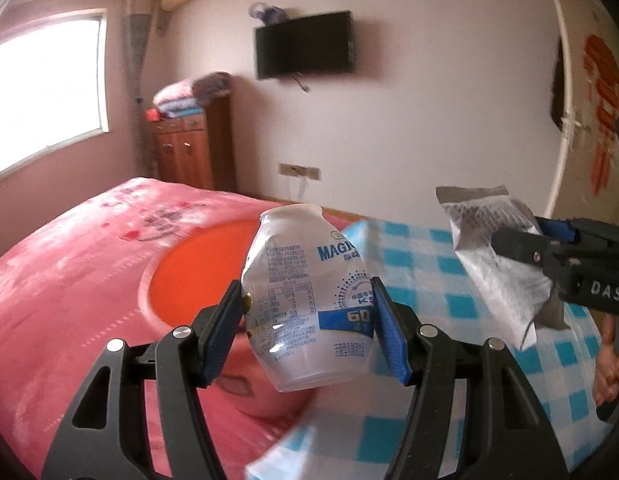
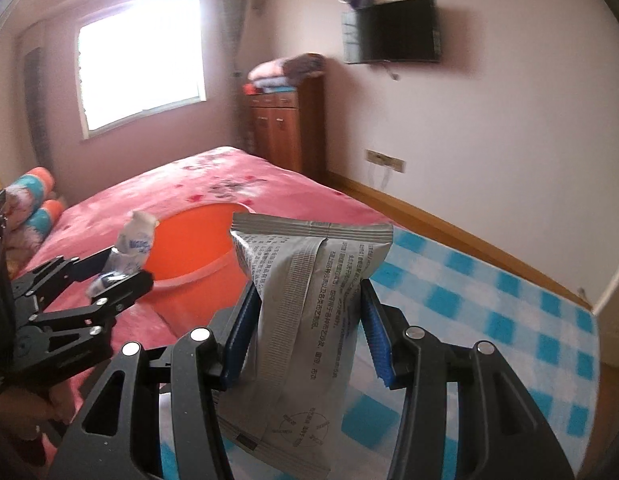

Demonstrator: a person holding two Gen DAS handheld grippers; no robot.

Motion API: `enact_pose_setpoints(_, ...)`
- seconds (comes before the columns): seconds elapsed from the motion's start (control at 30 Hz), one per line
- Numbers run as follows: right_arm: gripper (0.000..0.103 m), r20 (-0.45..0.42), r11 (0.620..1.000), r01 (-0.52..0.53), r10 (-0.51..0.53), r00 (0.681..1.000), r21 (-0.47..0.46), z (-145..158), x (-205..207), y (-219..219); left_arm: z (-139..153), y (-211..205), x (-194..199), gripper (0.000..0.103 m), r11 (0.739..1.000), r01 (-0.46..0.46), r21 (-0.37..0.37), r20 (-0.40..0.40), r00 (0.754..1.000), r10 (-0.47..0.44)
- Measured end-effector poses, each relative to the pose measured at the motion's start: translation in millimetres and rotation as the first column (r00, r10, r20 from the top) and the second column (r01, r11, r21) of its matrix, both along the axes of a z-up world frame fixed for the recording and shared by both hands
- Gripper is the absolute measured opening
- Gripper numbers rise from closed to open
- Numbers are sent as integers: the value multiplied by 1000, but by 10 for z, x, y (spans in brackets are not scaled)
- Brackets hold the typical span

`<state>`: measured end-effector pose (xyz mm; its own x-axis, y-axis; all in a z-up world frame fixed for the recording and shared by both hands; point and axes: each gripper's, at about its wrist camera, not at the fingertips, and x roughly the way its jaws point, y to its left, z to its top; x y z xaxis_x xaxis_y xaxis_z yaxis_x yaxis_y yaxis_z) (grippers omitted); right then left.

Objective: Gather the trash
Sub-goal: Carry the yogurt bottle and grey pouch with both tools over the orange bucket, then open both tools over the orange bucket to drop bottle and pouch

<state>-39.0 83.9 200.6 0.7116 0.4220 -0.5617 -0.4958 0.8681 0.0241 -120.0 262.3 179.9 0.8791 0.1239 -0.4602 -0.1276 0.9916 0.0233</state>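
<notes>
My left gripper point(image 1: 307, 328) is shut on a crumpled white and blue drink bottle point(image 1: 309, 300) and holds it in the air in front of an orange bin point(image 1: 197, 268). My right gripper point(image 2: 309, 328) is shut on a grey foil wrapper point(image 2: 305, 312), also held up, to the right of the bin point(image 2: 197, 248). In the left wrist view the right gripper point(image 1: 549, 268) and its wrapper point(image 1: 497, 256) show at the right. In the right wrist view the left gripper point(image 2: 117, 272) and the bottle point(image 2: 129, 248) show at the left, by the bin's rim.
A bed with a pink cover point(image 1: 69, 264) lies behind the bin. A table with a blue and white checked cloth point(image 2: 489, 312) is below both grippers. A wooden cabinet point(image 2: 285, 128) and a wall television point(image 2: 393, 30) stand at the back.
</notes>
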Motion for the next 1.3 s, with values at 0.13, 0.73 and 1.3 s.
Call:
enact_pose_setpoints(0.13,51,16,998,-66,66,998,-2,95,114,352,80,232,75,63,998,-65,19,17,998,64)
enact_pose_setpoints(0.73,52,-4,990,-142,142,990,-19,-145,795,1318,-261,891,715,63,982,-191,-17,-96,977,188)
enact_pose_setpoints(1.3,91,-61,997,-16,20,998,70,-398,898,922,-524,906,775,91,970,-235,61,-153,958,242)
